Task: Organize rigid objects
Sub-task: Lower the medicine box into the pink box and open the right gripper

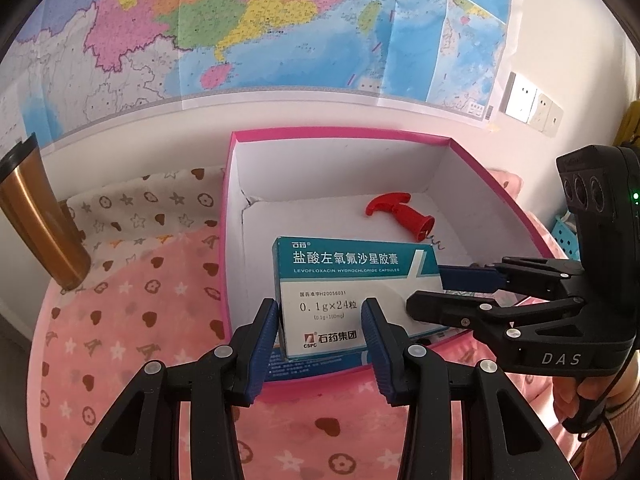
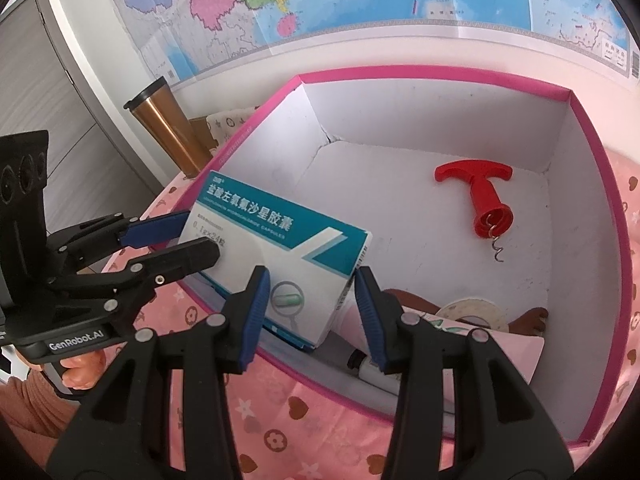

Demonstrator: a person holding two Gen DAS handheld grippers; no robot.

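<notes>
Two close wrist views down into shared box

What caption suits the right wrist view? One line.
Left gripper and right gripper hold a medicine box over a pink box containing a red corkscrew.

The left gripper holds a teal-and-white medicine box by its near edge, over the near wall of the pink carton. The right gripper clamps the box's right end. A red corkscrew lies farther inside.

Pink cloth w/ box, tumbler.
</notes>
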